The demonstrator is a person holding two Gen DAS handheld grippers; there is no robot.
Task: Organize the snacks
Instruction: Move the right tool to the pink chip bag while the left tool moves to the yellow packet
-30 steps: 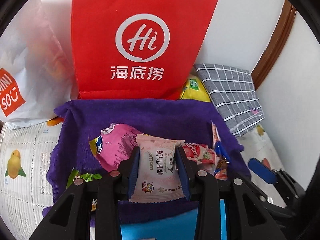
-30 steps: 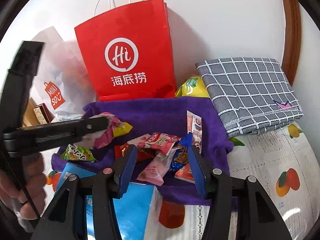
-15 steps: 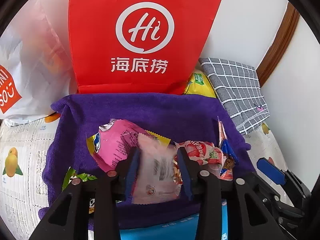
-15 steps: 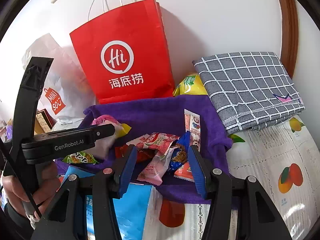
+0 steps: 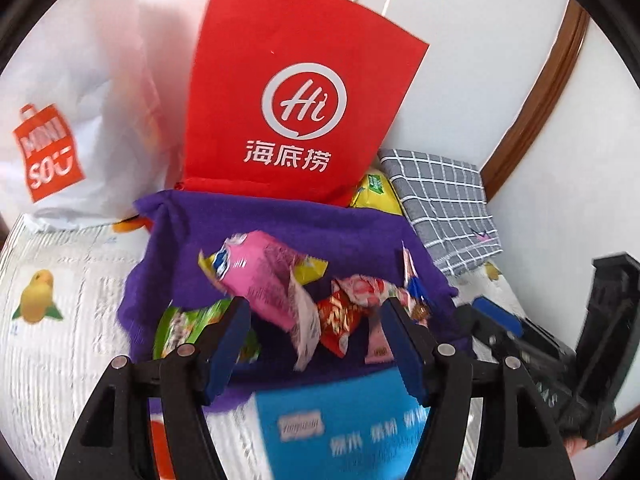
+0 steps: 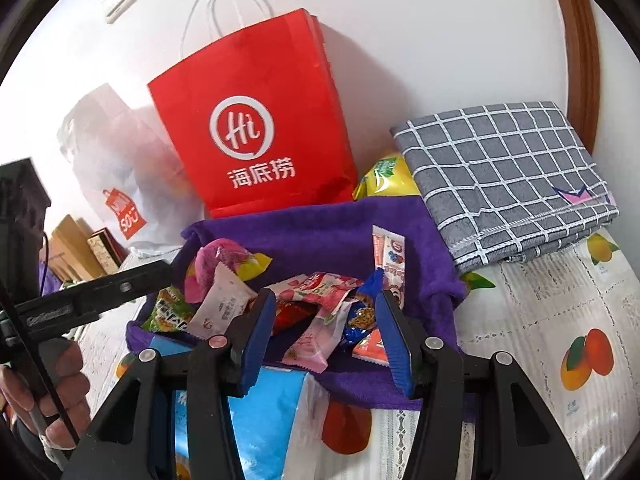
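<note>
Left wrist view: the left gripper [image 5: 316, 338] fingers have just been opening, the pale packet [image 5: 304, 320] loose between them.

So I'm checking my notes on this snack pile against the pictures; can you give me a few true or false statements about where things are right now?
1. The red paper bag stands upright behind the purple cloth. True.
2. The left gripper is clamped on the pale pink packet. False: its jaws have just been opening, and the packet sits loose between them, touching neither pad.
3. The grey checked cloth lies folded to the right of the purple cloth. True.
4. The right gripper holds a snack. False: its jaws stand open above the pile, gripping nothing.
5. The snacks lie on the grey checked cloth. False: they are heaped on the purple cloth.
</note>
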